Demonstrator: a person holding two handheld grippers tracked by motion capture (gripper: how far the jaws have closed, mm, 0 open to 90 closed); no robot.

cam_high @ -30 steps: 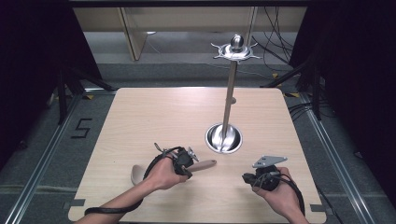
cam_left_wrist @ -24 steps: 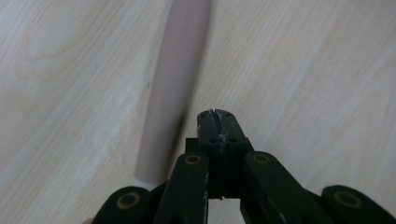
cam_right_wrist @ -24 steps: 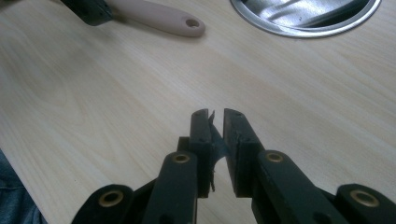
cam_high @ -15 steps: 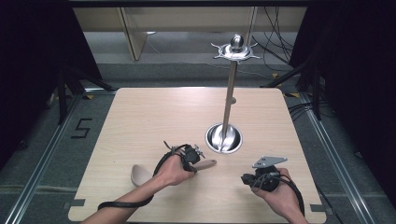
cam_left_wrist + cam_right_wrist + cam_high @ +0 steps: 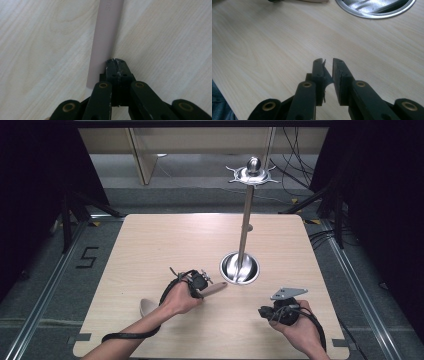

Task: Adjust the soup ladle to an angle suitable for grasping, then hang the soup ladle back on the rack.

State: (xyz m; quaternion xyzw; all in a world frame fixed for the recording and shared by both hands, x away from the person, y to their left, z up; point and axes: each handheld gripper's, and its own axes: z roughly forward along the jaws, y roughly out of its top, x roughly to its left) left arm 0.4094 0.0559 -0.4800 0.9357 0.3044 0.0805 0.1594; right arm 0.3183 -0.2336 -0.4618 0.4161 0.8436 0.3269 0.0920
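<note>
Left hand point(image 5: 181, 297) low over table point(image 5: 150, 250), forearm entering from bottom edge, left gripper point(image 5: 198, 281) angled toward metal stand base point(image 5: 240, 268). Jaws pressed together, tips meeting in left gripper view point(image 5: 116, 62). Wooden spoon point(image 5: 150, 306) lying flat on table: bowl end showing left of the wrist, handle end point(image 5: 216, 288) poking out past gripper, stopping just short of base. Middle of spoon hidden under hand. In left gripper view pale handle point(image 5: 105, 37) running up from jaw tips, slightly left of them; touching or merely above it, cannot tell. No clear pinch visible.

Right hand point(image 5: 295, 320) resting near front right of table, right gripper point(image 5: 272, 312) pointing left, grey plate on top. Jaws slightly spread in right gripper view point(image 5: 328, 62), having just been opening, nothing solid between; thin torn pad edge sticking into gap. Stand base rim point(image 5: 374, 15) cut off at top of that view, well apart from jaws.

Stand pole point(image 5: 245, 227) upright from base, hook crown point(image 5: 252, 172) on top. Cable point(image 5: 125, 335) trailing along left forearm.
</note>
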